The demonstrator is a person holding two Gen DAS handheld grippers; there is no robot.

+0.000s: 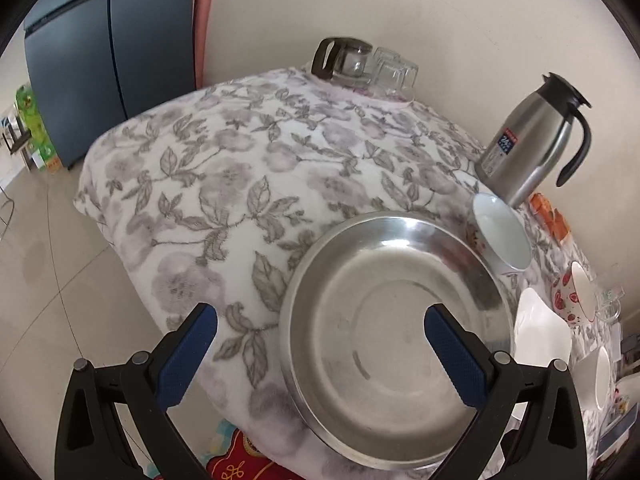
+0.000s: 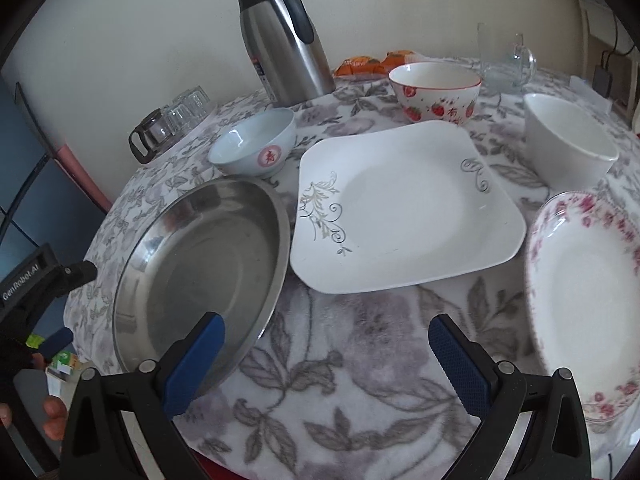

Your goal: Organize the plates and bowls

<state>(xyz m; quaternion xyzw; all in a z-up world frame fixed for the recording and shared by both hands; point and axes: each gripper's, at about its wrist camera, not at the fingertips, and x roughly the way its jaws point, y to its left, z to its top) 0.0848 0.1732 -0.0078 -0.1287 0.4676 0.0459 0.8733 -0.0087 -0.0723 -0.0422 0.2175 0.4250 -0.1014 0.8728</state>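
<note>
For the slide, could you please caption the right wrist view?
Open right hand-held gripper facing steel dish, square plate and floral plate.

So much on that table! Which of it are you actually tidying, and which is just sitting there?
For the job:
steel dish
square white plate
pink-flowered plate
pale blue bowl
strawberry bowl
plain white bowl

Just sitting there:
steel flask
glass pot
drinking glasses
glass jug
orange packets

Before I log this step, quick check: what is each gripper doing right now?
Left gripper: open, holding nothing, jaws spread over the edge of the steel plate.
Right gripper: open, holding nothing, above the tablecloth.
</note>
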